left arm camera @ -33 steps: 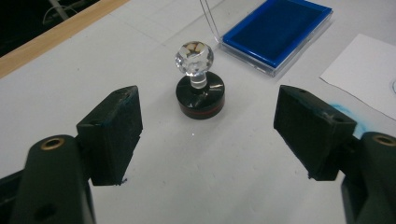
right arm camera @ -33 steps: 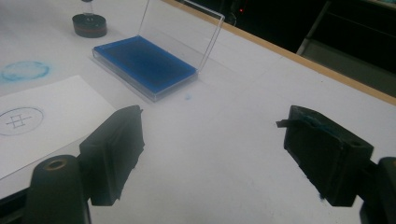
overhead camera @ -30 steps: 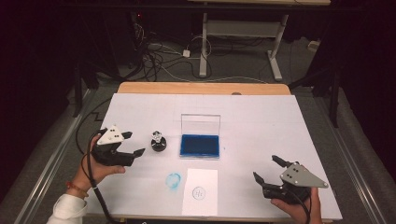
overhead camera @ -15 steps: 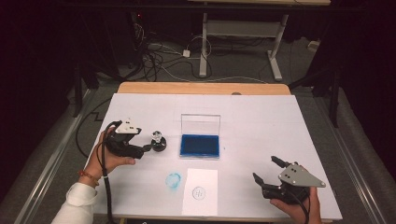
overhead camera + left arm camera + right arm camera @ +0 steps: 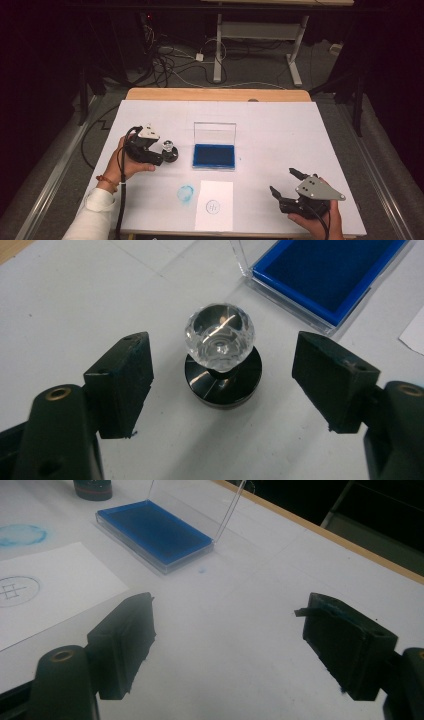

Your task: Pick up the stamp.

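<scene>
So far the stamping has barely begun: nearest the person, the white paper sheet with its printed circle sits in front of the open blue ink pad, right gripper idle and wide. Left of the pad, the left gripper straddles the crystal-knobbed black stamp, jaws wide, untouched.

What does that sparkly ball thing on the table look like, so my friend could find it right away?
Start at the white table and find the open blue ink pad in the middle. Just to its left, between the open jaws of the left gripper, stands a small stamp. It has a round black base and a clear, faceted knob like a crystal on top, the one shiny glassy thing there.
</scene>
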`<state>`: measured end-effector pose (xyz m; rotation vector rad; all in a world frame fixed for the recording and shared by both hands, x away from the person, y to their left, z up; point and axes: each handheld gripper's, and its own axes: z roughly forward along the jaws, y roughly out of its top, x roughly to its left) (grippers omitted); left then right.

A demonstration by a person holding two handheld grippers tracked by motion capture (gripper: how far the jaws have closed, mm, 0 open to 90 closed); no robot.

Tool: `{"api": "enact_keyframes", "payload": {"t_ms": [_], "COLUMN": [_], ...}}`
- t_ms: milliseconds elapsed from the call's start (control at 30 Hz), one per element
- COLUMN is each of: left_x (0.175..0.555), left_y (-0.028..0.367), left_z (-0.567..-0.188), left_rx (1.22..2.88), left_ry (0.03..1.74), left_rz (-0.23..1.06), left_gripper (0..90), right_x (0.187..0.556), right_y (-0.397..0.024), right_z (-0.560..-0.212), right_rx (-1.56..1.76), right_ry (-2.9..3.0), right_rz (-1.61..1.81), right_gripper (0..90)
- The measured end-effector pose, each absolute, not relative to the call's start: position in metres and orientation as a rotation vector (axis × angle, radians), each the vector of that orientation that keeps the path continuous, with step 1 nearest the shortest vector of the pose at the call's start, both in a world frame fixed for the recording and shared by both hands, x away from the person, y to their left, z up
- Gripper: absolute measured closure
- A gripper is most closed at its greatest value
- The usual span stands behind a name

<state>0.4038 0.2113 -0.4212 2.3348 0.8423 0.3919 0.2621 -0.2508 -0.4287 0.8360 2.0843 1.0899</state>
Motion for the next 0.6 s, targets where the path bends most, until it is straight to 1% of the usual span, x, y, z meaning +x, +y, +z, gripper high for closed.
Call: {"api": "enact_keyframes", "payload": {"t_ms": [333, 467, 500, 533, 567, 600], "left_x": [0.413, 0.414, 0.415, 0.415, 0.416, 0.416], "left_y": [0.210, 0.207, 0.206, 0.206, 0.206, 0.206], "left_z": [-0.429, -0.430, -0.431, -0.431, -0.432, -0.433], "left_rx": [2.305, 2.310, 2.313, 2.313, 2.314, 2.318], "left_ry": [0.862, 0.860, 0.854, 0.854, 0.854, 0.856], "left_rz": [0.351, 0.367, 0.366, 0.364, 0.358, 0.354], "left_gripper": [26.5, 31.9, 31.9, 34.6, 34.6, 38.2], "right_x": [0.263, 0.263, 0.263, 0.263, 0.263, 0.263], "right_y": [-0.251, -0.250, -0.250, -0.250, -0.250, -0.249], "right_z": [-0.429, -0.431, -0.431, -0.431, -0.431, -0.431], "right_rx": [0.834, 0.832, 0.832, 0.834, 0.834, 0.831], "right_ry": [2.092, 2.107, 2.107, 2.108, 2.108, 2.110], "right_rz": [1.091, 1.080, 1.080, 1.081, 1.081, 1.076], "right_gripper": [21.0, 21.3, 21.3, 21.4, 21.4, 21.6]}}
